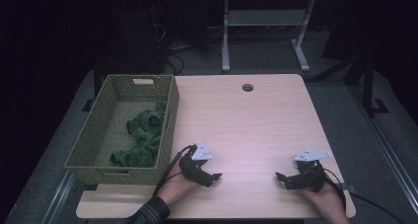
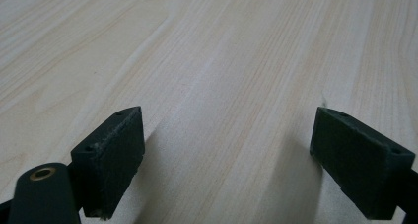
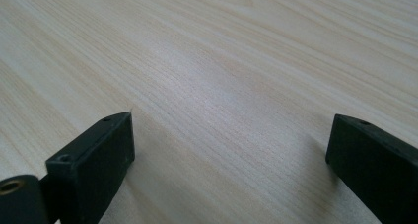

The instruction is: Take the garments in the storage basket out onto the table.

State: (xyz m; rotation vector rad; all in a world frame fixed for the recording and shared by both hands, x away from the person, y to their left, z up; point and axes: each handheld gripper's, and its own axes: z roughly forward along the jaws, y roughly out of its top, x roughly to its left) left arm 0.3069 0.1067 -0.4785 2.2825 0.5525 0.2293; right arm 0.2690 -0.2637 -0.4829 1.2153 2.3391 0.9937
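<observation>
A woven olive basket (image 1: 167,125) stands at the left of the pale wooden table (image 1: 246,125), with a crumpled green cloth (image 1: 143,135) inside it. Near the front edge my left gripper (image 1: 214,177) rests low on the table, just right of the basket, open with nothing between its jaws. My right gripper (image 1: 280,177) lies at the front right, also open and empty, pointing toward the left one. In the left gripper view the left gripper (image 2: 226,160) shows bare wood between its wide-set jaws. The right gripper (image 3: 231,169) in its own view likewise frames only wood grain.
A round cable hole (image 1: 247,87) sits near the table's far edge. Beyond the table, a grey metal desk frame (image 1: 226,36) stands on the dark floor. Cables trail off the front edge from both grippers.
</observation>
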